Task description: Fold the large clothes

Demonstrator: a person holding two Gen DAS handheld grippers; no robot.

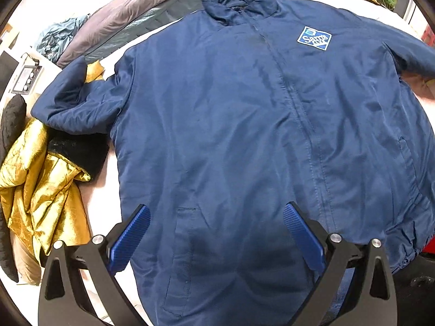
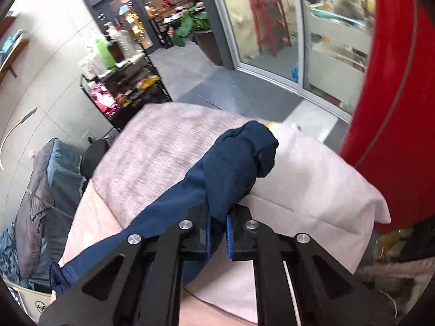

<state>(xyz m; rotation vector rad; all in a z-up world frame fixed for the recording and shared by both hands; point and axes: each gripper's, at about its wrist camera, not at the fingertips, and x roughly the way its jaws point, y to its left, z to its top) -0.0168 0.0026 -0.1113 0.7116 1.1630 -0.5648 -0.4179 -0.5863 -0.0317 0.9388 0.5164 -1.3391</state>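
**Navy jacket flat, one sleeve in your right grip**

Navy, smooth and faintly shiny, the jacket (image 1: 244, 135) lies front-up on the pale tabletop (image 1: 98, 190), zipped to its stand-up collar, with one square blue-and-white chest patch (image 1: 314, 38) and two slit pockets. Its elastic hem bunches near your left gripper (image 1: 216, 233), whose ribbed blue pads (image 1: 130, 241) stand wide apart just above the lower front, clasping nothing.

Your right gripper (image 2: 217, 236) has its jaws narrow, pinching one sleeve (image 2: 231, 163); the cuff end droops forward in a soft crumpled roll over a pinkish-white cloth (image 2: 312, 190) covering the surface. The other sleeve (image 1: 73, 103) bends off the jacket's side onto a heap of one crinkled gold coat (image 1: 35, 184) with black fleece lining.

Beyond the collar you have one grey padded garment (image 1: 122, 16) beside a teal one (image 1: 57, 38). A red glossy shape (image 2: 391, 95) rises close to the cloth's far corner. Bare tabletop shows only in a narrow strip between jacket and gold coat; the hem lies at the near edge. Past the cloth, grey floor (image 2: 231, 87) runs to a glass door (image 2: 272, 21) and one black shelf rack (image 2: 127, 81).
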